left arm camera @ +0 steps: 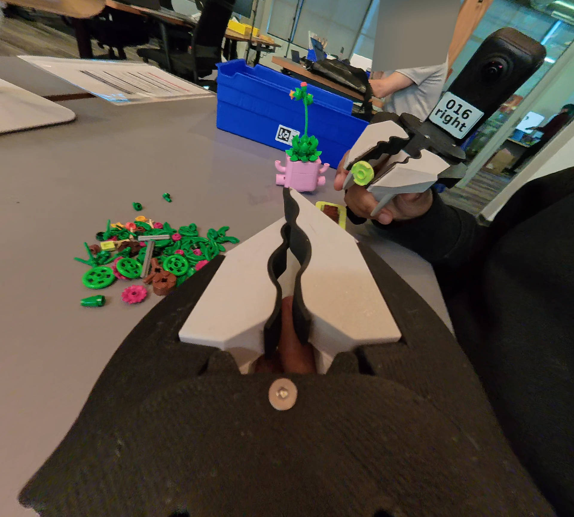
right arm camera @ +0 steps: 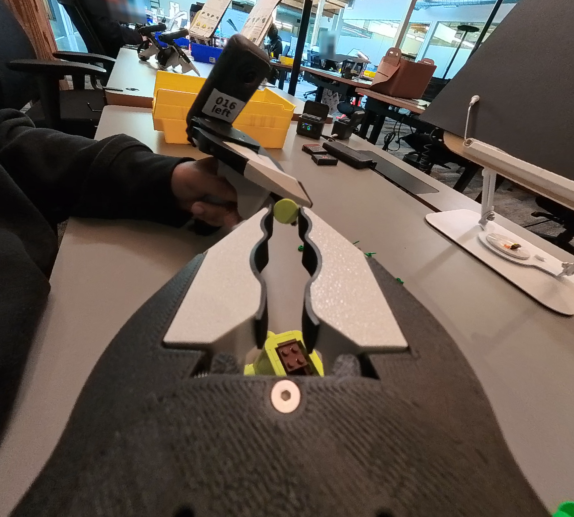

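Note:
My right gripper is shut on a lime-green round piece, held above the grey table; it also shows in the left wrist view with the piece at its tips. My left gripper is shut and empty, and its tip hovers close beside the round piece. A lime-green pot with a brown studded top sits on the table below my right gripper, partly hidden behind my left fingers. A pink pot with a green plant and tall flower stem stands just beyond.
A pile of green, pink and brown small pieces lies left on the table. A blue bin stands behind the pink pot. A yellow bin, black devices and a white stand base sit on the far side. The grippers' ends are close to 5 cm from one another.

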Demonstrator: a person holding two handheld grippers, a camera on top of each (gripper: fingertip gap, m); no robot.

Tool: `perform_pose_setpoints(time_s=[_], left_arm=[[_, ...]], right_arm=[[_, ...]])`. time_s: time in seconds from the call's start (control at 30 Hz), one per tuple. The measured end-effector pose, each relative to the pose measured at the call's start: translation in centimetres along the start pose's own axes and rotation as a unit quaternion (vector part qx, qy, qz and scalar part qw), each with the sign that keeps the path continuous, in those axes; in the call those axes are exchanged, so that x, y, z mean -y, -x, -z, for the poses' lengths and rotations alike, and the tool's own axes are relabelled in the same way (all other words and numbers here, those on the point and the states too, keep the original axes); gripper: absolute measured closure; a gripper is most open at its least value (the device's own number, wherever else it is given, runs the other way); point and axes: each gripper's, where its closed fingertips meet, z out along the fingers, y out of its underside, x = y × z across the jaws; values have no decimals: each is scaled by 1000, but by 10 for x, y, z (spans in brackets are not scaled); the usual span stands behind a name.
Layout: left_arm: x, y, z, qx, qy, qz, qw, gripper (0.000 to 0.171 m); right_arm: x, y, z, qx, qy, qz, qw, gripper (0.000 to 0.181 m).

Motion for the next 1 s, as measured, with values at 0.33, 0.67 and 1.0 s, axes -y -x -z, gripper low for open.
perform_pose_setpoints(time_s=[0.33,0.67,1.0], left_arm=[[6,7,0,80,-1,-110,991,171],[-12,-3,-10,76,61,-145,985,103],[-15,4,-12,96,70,-142,983,90]], right_arm=[[-1,0,0,-2,3,4,1000,167],[-1,-2,0,-6,4,4,1000,167],[-2,-4,0,-11,4,5,1000,167]])
